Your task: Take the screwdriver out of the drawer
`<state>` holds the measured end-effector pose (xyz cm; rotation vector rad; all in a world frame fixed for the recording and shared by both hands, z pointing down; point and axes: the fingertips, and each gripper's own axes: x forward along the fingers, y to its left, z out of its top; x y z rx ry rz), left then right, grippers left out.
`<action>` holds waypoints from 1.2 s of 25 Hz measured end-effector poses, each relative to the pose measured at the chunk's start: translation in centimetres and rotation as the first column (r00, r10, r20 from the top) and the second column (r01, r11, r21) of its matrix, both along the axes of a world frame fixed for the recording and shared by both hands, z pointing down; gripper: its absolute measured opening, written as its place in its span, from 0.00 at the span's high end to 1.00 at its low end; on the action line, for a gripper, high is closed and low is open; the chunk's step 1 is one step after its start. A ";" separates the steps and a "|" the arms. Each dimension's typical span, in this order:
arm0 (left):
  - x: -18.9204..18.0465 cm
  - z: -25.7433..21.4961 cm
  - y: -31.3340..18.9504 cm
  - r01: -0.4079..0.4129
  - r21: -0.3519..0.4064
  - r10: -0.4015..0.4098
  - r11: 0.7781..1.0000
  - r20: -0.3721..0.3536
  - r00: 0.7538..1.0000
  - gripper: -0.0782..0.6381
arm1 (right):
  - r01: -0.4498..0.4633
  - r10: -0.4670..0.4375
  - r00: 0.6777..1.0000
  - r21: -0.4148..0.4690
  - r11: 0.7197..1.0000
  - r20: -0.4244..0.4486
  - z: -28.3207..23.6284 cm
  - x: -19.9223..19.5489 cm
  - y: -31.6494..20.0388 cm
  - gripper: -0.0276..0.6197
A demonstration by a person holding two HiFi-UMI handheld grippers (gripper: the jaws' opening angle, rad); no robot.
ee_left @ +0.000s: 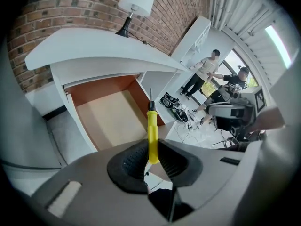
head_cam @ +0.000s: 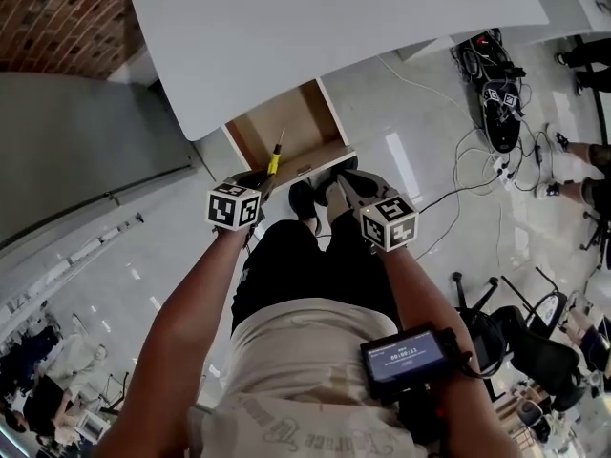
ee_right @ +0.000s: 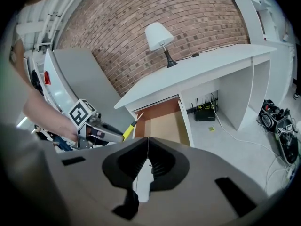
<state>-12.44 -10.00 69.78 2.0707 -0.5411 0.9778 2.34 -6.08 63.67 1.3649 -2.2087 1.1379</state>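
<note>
Left gripper [ee_left: 151, 161]: I'm clamping it on the screwdriver [ee_left: 152, 133], jaws pinching the lower end of the yellow handle. Right gripper [ee_right: 147, 147] is hanging beside it, jaws together with nothing between them.

The screwdriver is standing upright in the grip, shaft pointing away from me toward the open drawer [head_cam: 291, 122]. In the head view it's hovering over the drawer's front edge, not touching the wood as far as I can tell. The drawer is looking bare inside, under the white desk [head_cam: 315, 27].

I'm reading this as the extraction step, with the lift about done. The next move is calling for drawing the tool back clear of the drawer front without loosening the pinch. I'm gripping near the end only, so it could pivot on a fast swing.

Tool is showing a slim yellow plastic handle, a short black collar and a thin steel shaft.
</note>
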 end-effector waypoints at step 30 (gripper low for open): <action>-0.3 -12.6 0.1 0.143 0.170 -0.109 0.975 -0.193 0.975 0.80 | 0.061 -0.058 0.998 0.111 0.992 -0.031 -8.0 -0.3 -3.9 0.95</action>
